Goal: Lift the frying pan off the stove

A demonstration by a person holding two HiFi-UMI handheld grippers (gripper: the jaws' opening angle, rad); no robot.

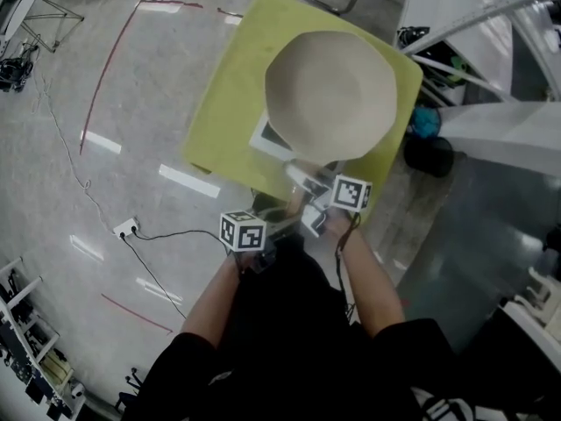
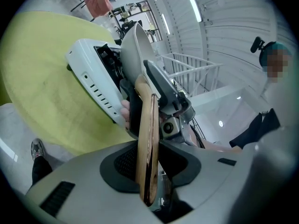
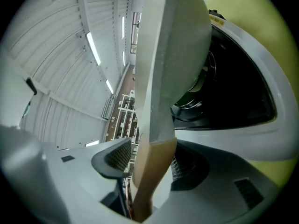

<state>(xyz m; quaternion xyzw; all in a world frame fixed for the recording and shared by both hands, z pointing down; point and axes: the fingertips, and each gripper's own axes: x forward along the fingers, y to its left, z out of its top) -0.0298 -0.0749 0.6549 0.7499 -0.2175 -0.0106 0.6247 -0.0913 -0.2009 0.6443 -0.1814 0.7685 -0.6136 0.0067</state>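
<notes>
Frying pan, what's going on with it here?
A person with a gripper in each hand is working at the frying pan's wooden handle. The left gripper is clamped on the handle. The right gripper has its jaws apart around the handle, with a gap on one side. The pan looks raised and tilted clear of the white stove, which sits on the yellow-green table.

From above, the frying pan (image 1: 331, 95) covers nearly all of the stove (image 1: 266, 139), leaving only a white corner showing at its left. The surface's (image 1: 230, 86) near edge is partly lost behind the pan. In the right gripper view, the wooden handle (image 3: 154, 167) runs off the bottom edge and the pan hides half the burner (image 3: 194, 110). What sits on the distant shelving (image 3: 124, 111) is too small to tell.
</notes>
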